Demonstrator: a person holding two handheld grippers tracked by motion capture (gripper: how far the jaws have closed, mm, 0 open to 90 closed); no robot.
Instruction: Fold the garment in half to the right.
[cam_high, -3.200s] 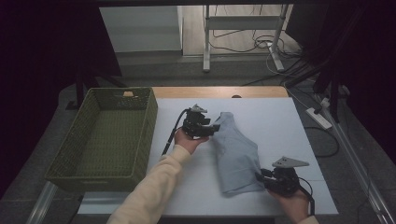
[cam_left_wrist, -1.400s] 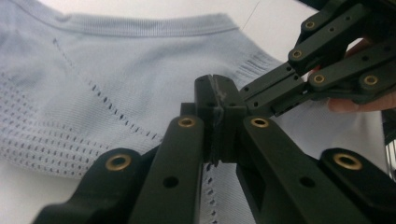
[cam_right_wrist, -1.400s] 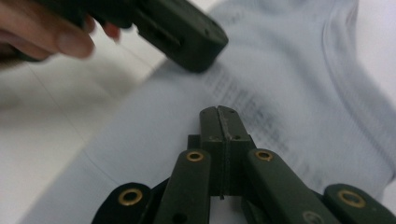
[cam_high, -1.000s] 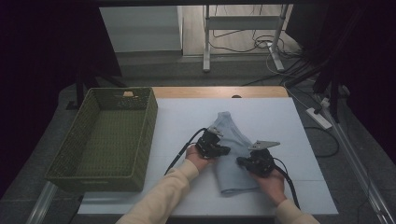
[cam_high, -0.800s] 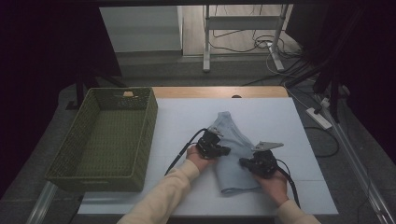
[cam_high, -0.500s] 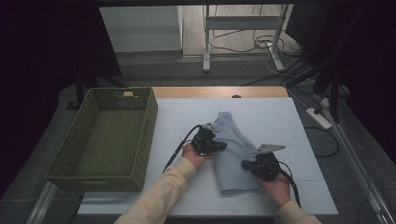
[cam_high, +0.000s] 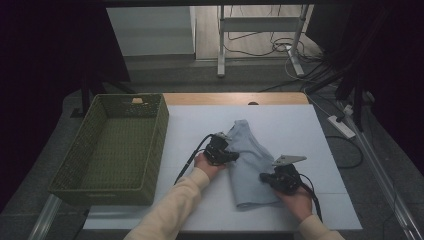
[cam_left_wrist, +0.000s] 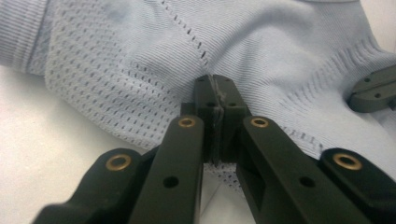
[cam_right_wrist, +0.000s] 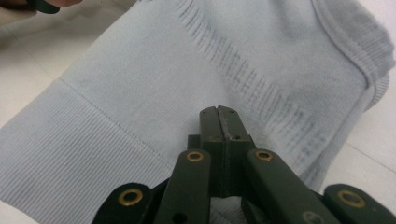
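Observation:
A light blue knitted sweater (cam_high: 252, 150) lies folded on the white table (cam_high: 295, 120). My left gripper (cam_high: 233, 156) is at the sweater's left edge, pointing right. In the left gripper view its jaws (cam_left_wrist: 215, 83) are shut, tips over the open-knit part of the sweater (cam_left_wrist: 289, 42), and I see no fold between them. My right gripper (cam_high: 263, 178) is over the sweater's lower right part, pointing left. In the right gripper view it (cam_right_wrist: 218, 112) is shut above the smooth knit (cam_right_wrist: 154, 74), near the ribbed hem. Its dark tip also shows in the left gripper view (cam_left_wrist: 373, 88).
A green woven basket (cam_high: 161, 125) stands at the table's left, with nothing visible in it. Bare white table lies beyond and right of the sweater. A power strip (cam_high: 343, 126) and cables lie on the floor to the right. Both sleeves enter from the bottom.
Since the oldest frame the left gripper came nearer along the sweater's left edge and the right moved in over the cloth. Over the last second both drifted only slightly apart.

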